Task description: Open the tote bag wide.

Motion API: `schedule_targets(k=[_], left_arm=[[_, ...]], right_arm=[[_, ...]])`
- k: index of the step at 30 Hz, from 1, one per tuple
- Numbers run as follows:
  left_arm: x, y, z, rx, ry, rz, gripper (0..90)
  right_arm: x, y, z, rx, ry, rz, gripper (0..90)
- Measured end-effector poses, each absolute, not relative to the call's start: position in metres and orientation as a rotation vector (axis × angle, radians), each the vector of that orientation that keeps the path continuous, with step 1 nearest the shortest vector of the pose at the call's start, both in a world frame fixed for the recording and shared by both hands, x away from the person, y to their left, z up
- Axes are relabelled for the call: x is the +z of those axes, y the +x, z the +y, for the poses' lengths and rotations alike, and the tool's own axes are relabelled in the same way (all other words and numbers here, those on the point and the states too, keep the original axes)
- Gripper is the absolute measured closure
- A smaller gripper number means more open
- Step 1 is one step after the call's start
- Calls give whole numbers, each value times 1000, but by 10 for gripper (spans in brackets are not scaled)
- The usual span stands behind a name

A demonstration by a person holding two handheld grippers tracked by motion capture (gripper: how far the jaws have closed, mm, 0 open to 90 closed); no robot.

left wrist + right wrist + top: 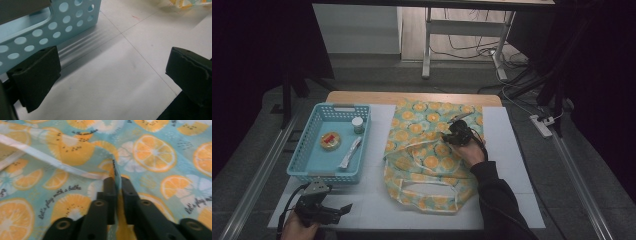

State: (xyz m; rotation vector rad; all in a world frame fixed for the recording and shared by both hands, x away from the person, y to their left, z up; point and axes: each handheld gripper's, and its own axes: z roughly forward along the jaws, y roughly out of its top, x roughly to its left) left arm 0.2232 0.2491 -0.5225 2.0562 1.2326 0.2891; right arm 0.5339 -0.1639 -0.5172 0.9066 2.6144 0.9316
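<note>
A cloth tote bag printed with orange slices on teal lies flat in the middle of the white table, handles toward the front. My right gripper rests on its upper right part. In the right gripper view a raised fold of the bag stands between the jaws of the right gripper, which are a narrow gap apart and not clamped tight. My left gripper sits at the front left corner, jaws wide open over bare table, nothing between them.
A light blue perforated basket stands at the left and holds a small white-lidded jar, a round red and yellow item and a white packet. Its wall is close to the left gripper. The bag's handle shows far off.
</note>
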Motion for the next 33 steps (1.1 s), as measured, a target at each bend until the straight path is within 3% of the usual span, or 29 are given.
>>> schedule_targets(k=[7,19,21,26,33], left_arm=[[-522,223,249,290,2054,1233,2],[-522,223,250,293,2046,1234,0],[-522,223,250,293,2046,1234,0],[-522,223,250,292,2045,1236,0],[-522,223,250,293,2044,1236,0]], right_arm=[[-498,530,-172,1032,948,2543,545],[-472,498,-175,1045,882,2551,175],[-471,495,-176,1054,879,2556,159],[-470,477,-177,1055,863,2596,12],[-469,446,-170,1046,762,2629,0]])
